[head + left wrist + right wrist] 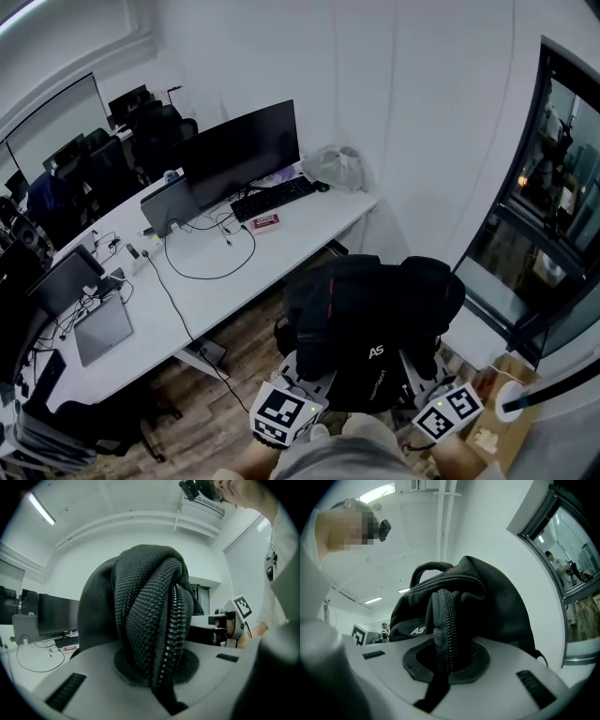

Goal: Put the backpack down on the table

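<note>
The table [281, 253] sits up and left of me, with bare top near its end corner. My left gripper [152, 677] is clamped tight on a zippered fold of the backpack [375, 309]. It hangs off the table, spread roughly side to side between both grippers. My right gripper [447, 667] pinches another zipper seam. The left hand's nearer the table, I'd say. The window [553, 187] crowds the right.

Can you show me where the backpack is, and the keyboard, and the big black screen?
backpack [373, 314]: head view, on the middle of its black body.
keyboard [274, 198]: head view, on the middle of its keys.
big black screen [242, 152]: head view, on the middle of its dark panel.
</note>
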A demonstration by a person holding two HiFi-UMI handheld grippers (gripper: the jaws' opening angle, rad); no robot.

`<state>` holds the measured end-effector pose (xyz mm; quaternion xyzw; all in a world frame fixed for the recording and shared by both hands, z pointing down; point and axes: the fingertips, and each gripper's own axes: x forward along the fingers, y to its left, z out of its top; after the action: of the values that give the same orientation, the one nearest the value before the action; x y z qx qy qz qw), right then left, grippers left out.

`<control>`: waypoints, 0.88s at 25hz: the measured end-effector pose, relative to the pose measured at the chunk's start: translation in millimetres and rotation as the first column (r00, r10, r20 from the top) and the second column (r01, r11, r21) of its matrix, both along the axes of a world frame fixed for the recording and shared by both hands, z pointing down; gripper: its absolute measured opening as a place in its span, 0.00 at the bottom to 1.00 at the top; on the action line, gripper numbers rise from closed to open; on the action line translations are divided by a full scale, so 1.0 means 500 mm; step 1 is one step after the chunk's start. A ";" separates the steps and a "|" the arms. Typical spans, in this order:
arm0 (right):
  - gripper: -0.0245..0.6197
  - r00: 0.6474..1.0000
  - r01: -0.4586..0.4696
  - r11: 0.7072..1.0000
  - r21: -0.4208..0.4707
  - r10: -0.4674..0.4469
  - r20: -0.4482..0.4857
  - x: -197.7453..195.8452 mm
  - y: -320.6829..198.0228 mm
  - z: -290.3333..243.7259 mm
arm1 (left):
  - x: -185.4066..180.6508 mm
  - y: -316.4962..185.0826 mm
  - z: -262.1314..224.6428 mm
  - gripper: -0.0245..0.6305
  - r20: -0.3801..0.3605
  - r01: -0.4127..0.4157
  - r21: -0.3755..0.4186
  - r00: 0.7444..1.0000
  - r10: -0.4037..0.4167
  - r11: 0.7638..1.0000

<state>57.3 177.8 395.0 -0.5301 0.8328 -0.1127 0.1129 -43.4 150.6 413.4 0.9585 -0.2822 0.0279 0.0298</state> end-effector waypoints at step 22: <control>0.08 0.994 0.111 0.994 0.003 -0.111 -0.005 0.124 -0.368 -0.004 | 0.121 -0.340 0.002 0.06 0.014 0.111 -0.016 0.994 -0.110 0.994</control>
<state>119.2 -6.1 392.8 -0.4829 0.8615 -0.1162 0.1053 17.2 -19.6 414.4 0.9409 -0.3347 0.0349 0.0375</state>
